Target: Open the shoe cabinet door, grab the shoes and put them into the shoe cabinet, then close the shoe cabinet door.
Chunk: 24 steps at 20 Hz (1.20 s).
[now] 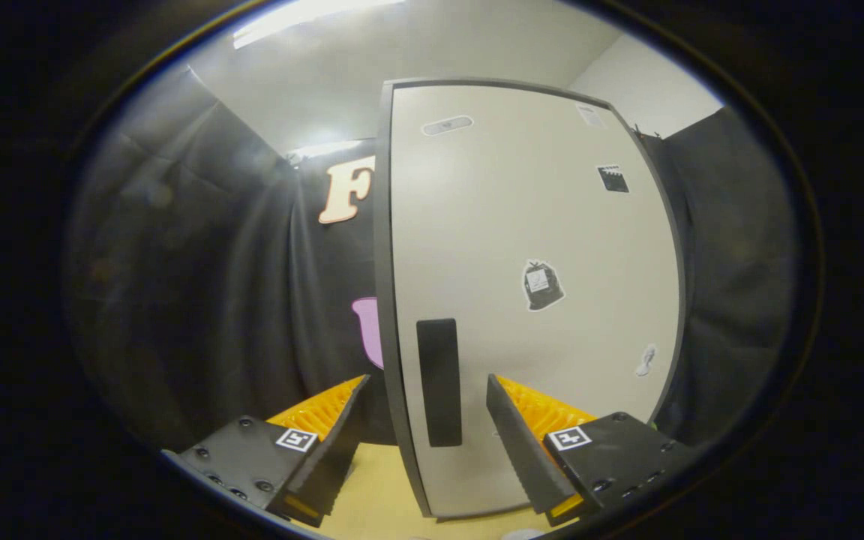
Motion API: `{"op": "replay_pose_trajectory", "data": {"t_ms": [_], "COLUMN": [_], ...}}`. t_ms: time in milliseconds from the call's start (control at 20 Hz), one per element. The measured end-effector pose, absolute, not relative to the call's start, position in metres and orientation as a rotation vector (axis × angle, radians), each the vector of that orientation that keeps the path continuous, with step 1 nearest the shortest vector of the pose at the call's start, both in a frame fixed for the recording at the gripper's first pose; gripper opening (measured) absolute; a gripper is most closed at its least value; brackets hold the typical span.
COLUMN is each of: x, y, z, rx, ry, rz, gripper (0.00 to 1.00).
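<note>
The shoe cabinet door (537, 225) is standing upright just ahead of the gripper (428, 386), a tall flat panel with a smooth, pale, slightly glossy face and a thin dark band running round its edge. Its near vertical edge is sitting between the two fingers, and the panel is reaching well above them. A dark, matte, upright handle (439, 381), shaped as a narrow rectangle with softly rounded corners, is lying low on the door close to that edge, and it too is falling in the gap between the fingers.

Several small stickers are showing on the pale face: a dark bag-shaped sticker (542, 286) near the middle, a small dark square one (613, 178) higher up, a pale oval one (447, 125) near the top, and a tiny light one (646, 361) low down toward the far edge.

The jaws are standing spread wide, with nothing pinched; whether either finger is touching the door cannot be told. The fingers (522, 442) are ridged on their inner faces.

Below, a smooth yellowish floor (379, 487) is showing between the fingers. Wrinkled black cloth (199, 285) is hanging behind and to both sides of the door.
</note>
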<state>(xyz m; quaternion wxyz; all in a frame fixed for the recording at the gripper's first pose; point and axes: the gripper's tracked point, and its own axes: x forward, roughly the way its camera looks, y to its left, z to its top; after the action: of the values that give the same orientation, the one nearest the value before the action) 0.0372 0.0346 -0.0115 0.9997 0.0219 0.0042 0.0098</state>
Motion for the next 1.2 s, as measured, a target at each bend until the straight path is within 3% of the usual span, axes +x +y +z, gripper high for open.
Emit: {"op": "replay_pose_trajectory", "data": {"t_ms": [600,1050,1200], "x": [0.075,0.092,0.096], "y": [0.030,0.026,0.028], "z": [-0.019,-0.027,-0.027], "rx": [0.056,0.025,0.018], "ry": [0.024,0.039,0.026], "rz": [-0.009,-0.041,-0.045], "gripper": [0.95,0.79,0.64]}}
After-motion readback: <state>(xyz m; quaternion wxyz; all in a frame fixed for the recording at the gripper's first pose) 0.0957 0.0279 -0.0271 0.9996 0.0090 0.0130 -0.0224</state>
